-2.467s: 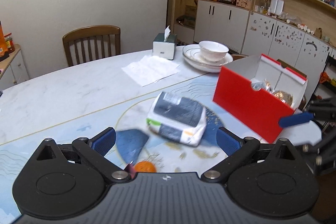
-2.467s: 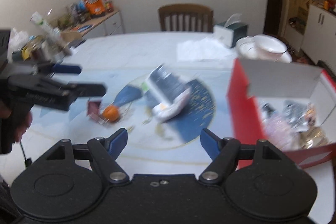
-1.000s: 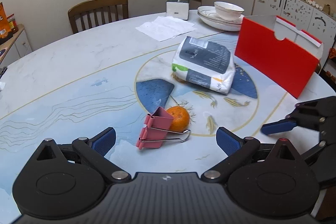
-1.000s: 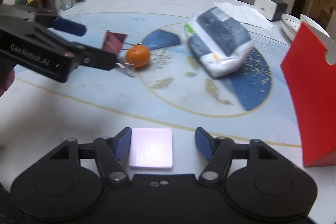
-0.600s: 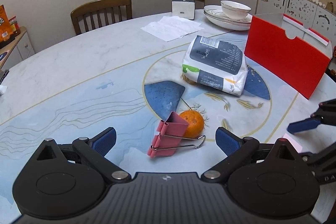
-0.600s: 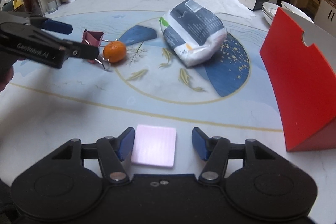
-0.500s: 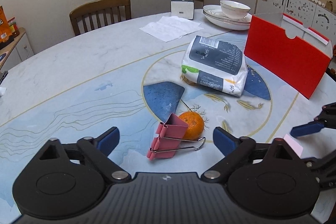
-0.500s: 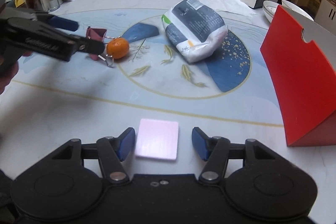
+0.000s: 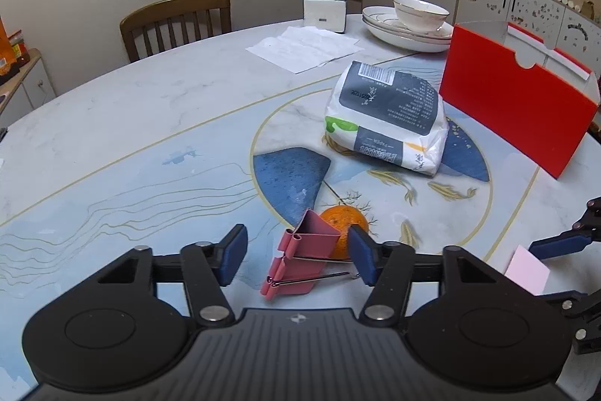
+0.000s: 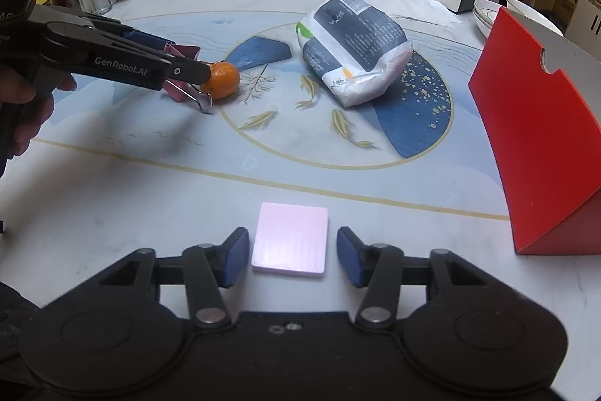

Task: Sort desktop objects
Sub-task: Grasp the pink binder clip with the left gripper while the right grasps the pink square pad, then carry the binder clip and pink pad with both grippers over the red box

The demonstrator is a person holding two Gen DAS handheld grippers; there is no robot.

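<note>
Marble-patterned and round, the dining table (image 10: pixel 112 183) carries the loose items waiting to be sorted, with a wooden chair (image 9: pixel 176 21), a tissue box (image 9: pixel 325 11) and stacked plates with a bowl (image 9: pixel 420 14) at its far side. At the table's right side stands the red cardboard box (image 10: pixel 533 138), open at the top, most likely the bin for the sorting.

Both tools are set astride their targets. The left gripper (image 9: pixel 296 256) has its jaws closing around the pink binder clip (image 9: pixel 300 250), which lies touching the mandarin orange (image 9: pixel 347 224); the pads do not yet press on the clip, and the right pad sits just beside the fruit. The right gripper (image 10: pixel 293 256) is also closing, its pads either side of the pink sticky-note pad (image 10: pixel 290 237) lying flat near the table's edge, small gaps showing on both sides.

Between them lies the tissue-paper pack (image 9: pixel 387 115), its side reading "PAPER", with a barcode on top. "GenRobot.AI" is printed on the left tool's finger.
</note>
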